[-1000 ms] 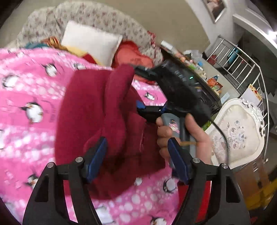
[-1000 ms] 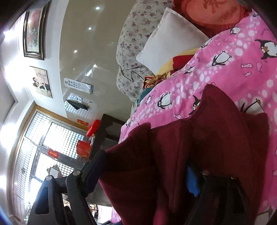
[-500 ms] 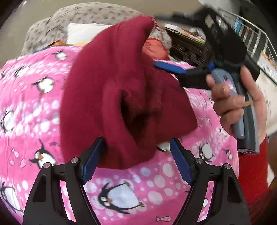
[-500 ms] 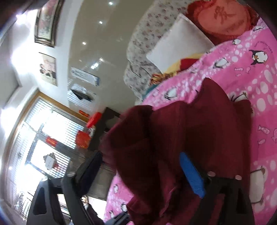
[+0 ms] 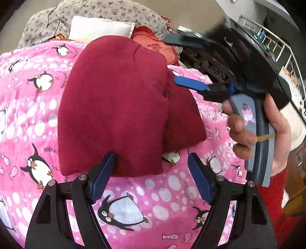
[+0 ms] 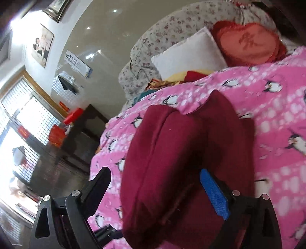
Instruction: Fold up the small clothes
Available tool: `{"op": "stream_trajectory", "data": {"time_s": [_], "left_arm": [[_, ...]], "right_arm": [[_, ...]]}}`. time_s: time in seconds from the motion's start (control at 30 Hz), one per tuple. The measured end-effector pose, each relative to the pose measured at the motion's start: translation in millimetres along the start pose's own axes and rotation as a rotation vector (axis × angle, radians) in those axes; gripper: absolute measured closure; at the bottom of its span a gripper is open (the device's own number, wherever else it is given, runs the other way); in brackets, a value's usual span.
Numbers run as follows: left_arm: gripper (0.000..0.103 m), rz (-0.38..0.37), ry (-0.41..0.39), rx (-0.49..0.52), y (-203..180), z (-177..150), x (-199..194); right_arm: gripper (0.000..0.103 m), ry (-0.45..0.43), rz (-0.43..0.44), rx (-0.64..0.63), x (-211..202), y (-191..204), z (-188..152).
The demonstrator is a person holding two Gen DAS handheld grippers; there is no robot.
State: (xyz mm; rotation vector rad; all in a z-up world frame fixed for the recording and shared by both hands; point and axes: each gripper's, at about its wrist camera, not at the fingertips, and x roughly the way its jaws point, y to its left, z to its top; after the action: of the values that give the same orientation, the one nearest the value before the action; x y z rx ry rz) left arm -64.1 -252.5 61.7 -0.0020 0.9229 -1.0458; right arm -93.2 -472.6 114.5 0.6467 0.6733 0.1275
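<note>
A dark red garment (image 5: 118, 107) lies folded in a thick bundle on the pink penguin blanket (image 5: 28, 107). My left gripper (image 5: 151, 172) is open at the bundle's near edge, its left pad touching the cloth. In the left wrist view the right gripper (image 5: 183, 63) is open at the bundle's far right edge, its lower blue finger lying on the cloth. In the right wrist view the garment (image 6: 172, 162) lies between the open fingers of my right gripper (image 6: 158, 183).
A white pillow (image 5: 99, 28), a red heart cushion (image 6: 246, 44) and a floral quilt (image 5: 107, 11) lie at the head of the bed. A dark carved cabinet (image 5: 208, 63) stands at the right. A dark table (image 6: 80, 130) stands beyond the bed's left edge.
The garment, held up in the air a second ago, has been laid down folded on the blanket. The right gripper has let go and opened.
</note>
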Motion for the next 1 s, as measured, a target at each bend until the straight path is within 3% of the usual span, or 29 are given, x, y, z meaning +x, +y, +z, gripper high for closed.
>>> {"op": "stream_trajectory", "data": {"time_s": [0.17, 0.23, 0.37, 0.43, 0.5, 0.57, 0.67, 0.77, 0.87, 1.0], "left_arm": [[0.025, -0.011, -0.005, -0.024, 3, -1, 4], [0.025, -0.015, -0.007, -0.022, 2, -3, 2], [0.025, -0.033, -0.004, -0.063, 12, -6, -4], [0.025, -0.044, -0.009, -0.083, 18, -5, -6], [0.025, -0.039, -0.019, -0.095, 20, -5, -9], [0.025, -0.037, -0.014, -0.109, 22, -8, -10], [0.025, -0.030, -0.003, -0.104, 18, -8, -20], [0.025, -0.005, -0.054, -0.060, 15, -5, -47], [0.025, 0.008, -0.105, -0.028, 13, 1, -68], [0.025, 0.041, -0.116, -0.014, 14, 12, -66]], "right_arm": [[0.007, 0.103, 0.001, 0.044, 40, -22, 7], [0.007, 0.067, -0.040, 0.000, 47, -16, 9], [0.012, 0.055, -0.044, -0.098, 63, 7, 8], [0.028, 0.052, -0.071, -0.149, 67, 15, 6], [0.071, 0.042, -0.056, -0.162, 70, 11, 1], [0.076, 0.060, -0.022, -0.127, 76, 5, -3], [0.080, 0.013, -0.010, -0.149, 58, 9, -3], [0.080, -0.019, -0.032, -0.277, 28, 34, 5], [0.080, -0.008, -0.096, -0.414, 5, 52, 14], [0.080, 0.029, -0.289, -0.512, 12, 38, 29]]}}
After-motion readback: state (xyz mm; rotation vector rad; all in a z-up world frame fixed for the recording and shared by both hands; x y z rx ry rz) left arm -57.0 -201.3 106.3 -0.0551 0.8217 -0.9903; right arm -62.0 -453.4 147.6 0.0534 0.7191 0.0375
